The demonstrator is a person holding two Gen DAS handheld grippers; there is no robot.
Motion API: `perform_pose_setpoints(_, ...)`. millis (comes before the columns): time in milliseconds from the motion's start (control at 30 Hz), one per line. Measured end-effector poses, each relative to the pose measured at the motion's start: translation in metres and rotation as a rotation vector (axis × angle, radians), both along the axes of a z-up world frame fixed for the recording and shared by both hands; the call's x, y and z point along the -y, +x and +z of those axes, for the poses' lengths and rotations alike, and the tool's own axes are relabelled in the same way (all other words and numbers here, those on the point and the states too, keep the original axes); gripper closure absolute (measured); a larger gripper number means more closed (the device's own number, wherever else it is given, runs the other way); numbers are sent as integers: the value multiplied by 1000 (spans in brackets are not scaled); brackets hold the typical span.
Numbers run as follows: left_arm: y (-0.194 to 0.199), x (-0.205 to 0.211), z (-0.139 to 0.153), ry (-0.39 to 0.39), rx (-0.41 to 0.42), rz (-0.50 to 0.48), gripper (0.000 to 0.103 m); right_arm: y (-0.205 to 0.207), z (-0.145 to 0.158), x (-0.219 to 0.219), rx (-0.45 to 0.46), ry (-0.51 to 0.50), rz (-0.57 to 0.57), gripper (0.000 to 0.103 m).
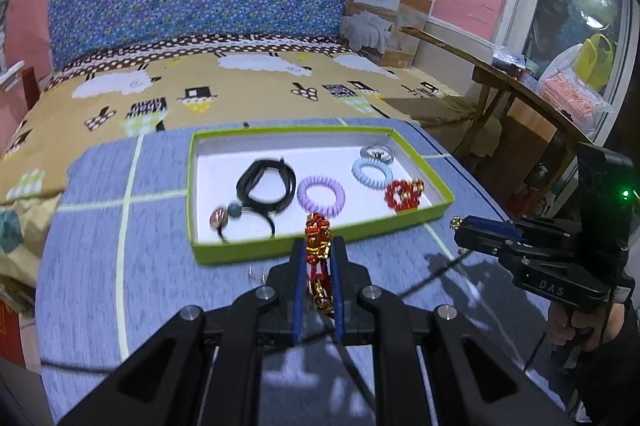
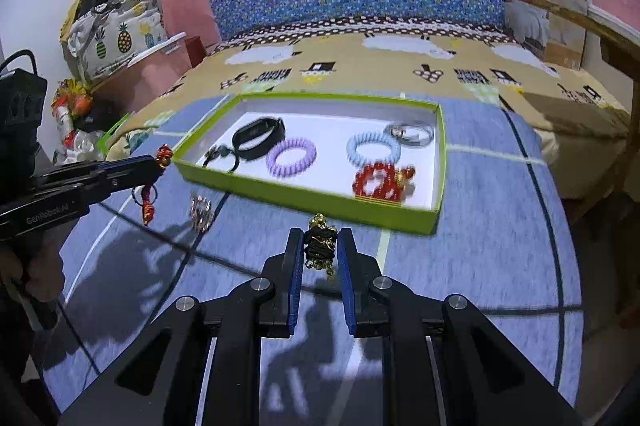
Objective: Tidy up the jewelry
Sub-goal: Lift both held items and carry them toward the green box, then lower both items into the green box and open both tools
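A green-rimmed white tray (image 1: 256,250) (image 2: 304,200) sits on the blue cloth. It holds a black band (image 1: 266,182), a purple coil ring (image 1: 321,195), a light blue coil ring (image 1: 372,172), a silver ring (image 1: 378,152), a red bead bracelet (image 1: 403,195) and a bead hair tie (image 1: 224,216). My left gripper (image 1: 318,250) is shut on a red and gold knotted bracelet (image 1: 318,238), held just before the tray's near rim. My right gripper (image 2: 319,246) is shut on a black and gold bracelet (image 2: 320,242), above the cloth near the tray's front.
A small silver piece (image 2: 200,212) lies on the blue cloth (image 2: 480,266) left of the tray. Behind is a bed with a patterned sheet (image 1: 240,94) and blue headboard. A wooden table (image 1: 516,86) stands at the right. Bags are piled at the left (image 2: 116,34).
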State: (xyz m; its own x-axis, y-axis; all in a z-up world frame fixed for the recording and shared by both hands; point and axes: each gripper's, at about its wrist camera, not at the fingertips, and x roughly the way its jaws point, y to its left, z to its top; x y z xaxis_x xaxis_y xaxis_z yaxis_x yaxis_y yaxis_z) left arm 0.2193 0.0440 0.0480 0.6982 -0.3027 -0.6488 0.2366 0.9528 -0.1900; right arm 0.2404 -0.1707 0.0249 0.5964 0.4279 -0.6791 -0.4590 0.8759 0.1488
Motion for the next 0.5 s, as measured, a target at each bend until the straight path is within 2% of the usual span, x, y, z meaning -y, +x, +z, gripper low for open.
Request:
perform_pose_setpoints(233, 38, 3, 1, 35, -2, 6, 91, 33, 8, 0, 14, 16, -21, 86)
perform_pose_setpoints(500, 78, -1, -18, 61, -51, 45, 91, 86, 1, 12, -12, -2, -98, 86)
